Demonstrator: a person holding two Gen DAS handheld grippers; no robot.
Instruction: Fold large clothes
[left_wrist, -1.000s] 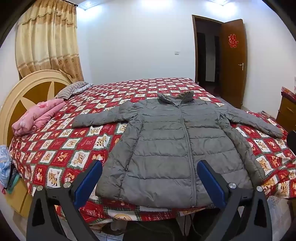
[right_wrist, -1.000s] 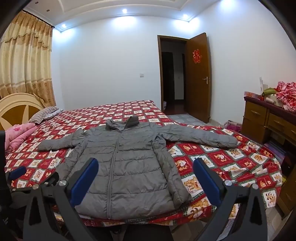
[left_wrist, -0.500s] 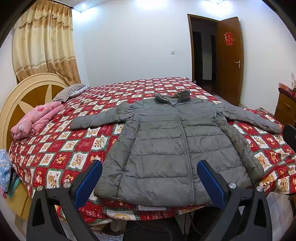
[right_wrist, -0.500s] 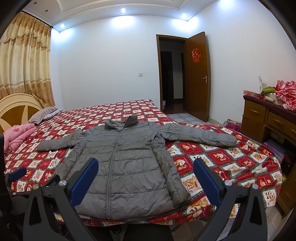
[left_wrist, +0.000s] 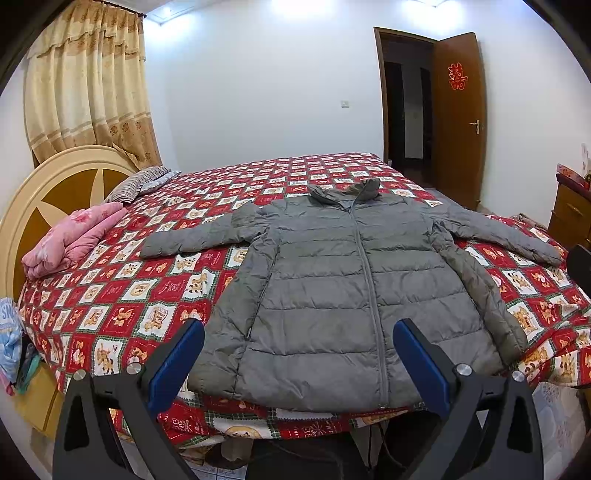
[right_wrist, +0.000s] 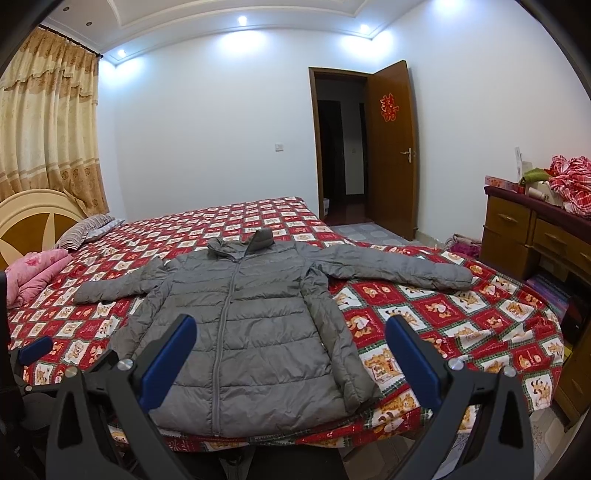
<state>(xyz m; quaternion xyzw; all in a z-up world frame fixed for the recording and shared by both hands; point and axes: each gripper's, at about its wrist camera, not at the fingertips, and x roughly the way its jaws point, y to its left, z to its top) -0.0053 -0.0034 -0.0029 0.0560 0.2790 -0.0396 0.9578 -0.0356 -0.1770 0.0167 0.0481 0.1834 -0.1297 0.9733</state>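
Blue pads spread wide on left gripper (left_wrist: 298, 354) and right gripper (right_wrist: 290, 349); both empty, touching nothing, hovering short of the near hem. Grey jacket (left_wrist: 347, 291) flat on bed (left_wrist: 122, 295), front up, zipped, sleeves out sideways, hem at near edge. Nothing folded yet. Likely first step: pinch each sleeve near the cuff, lay across chest, keep puffy fabric smooth. Pink bedding (left_wrist: 70, 240) well apart.
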